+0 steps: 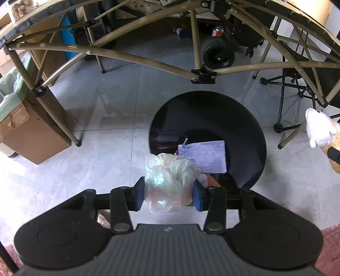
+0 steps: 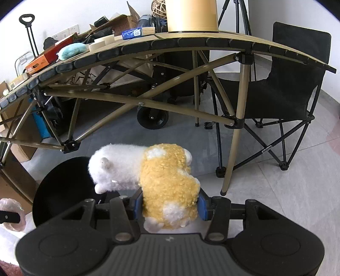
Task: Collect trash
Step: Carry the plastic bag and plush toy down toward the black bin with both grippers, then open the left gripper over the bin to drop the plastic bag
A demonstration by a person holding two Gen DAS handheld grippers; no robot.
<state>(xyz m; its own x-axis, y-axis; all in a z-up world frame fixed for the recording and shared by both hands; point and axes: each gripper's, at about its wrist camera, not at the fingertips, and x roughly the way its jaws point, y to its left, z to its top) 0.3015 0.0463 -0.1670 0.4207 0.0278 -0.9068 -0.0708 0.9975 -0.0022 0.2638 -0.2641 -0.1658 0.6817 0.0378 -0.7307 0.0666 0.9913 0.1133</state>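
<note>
While the left hand-held gripper (image 1: 169, 194) pinches a crumpled clear plastic bag (image 1: 169, 180) between its blue pads (image 1: 140, 196), the right hand-held gripper (image 2: 169, 204) is clamped on the yellow body of a plush toy (image 2: 167, 180) whose white head juts out to the left. Just past the plastic bag sits a round black bin (image 1: 250, 152) on the grey tiled floor (image 1: 110, 148), with the bag hanging over its near rim. Inside the bin lies a grey cloth pouch (image 1: 204, 156) with a small tie at one corner, and something reddish shows beneath it, too hidden to name. From the right wrist view the same bin (image 2: 61, 191) stands down and left of the toy, the toy's white head reaching over its edge, and the plastic bag (image 2: 11, 212) shows at the far left border. Beyond the bin rises the tan tube frame of a folding table (image 2: 138, 104), its legs planted on the floor. A cardboard box (image 1: 31, 135) stands by the left leg in the left wrist view. To the right of the table a black folding camp chair (image 2: 293, 91) stands on the floor. On the tabletop (image 2: 191, 40) rest a tall tan cylinder (image 2: 191, 16), a blue packet (image 2: 131, 33), white rolls of tape (image 2: 96, 44), a fluffy teal thing (image 2: 71, 51) and an orange box (image 2: 42, 59). Farther back, under the table, a black wheel (image 2: 152, 117) of a cart is seen, and a red can (image 1: 216, 31) stands deep in the shadow behind.
</note>
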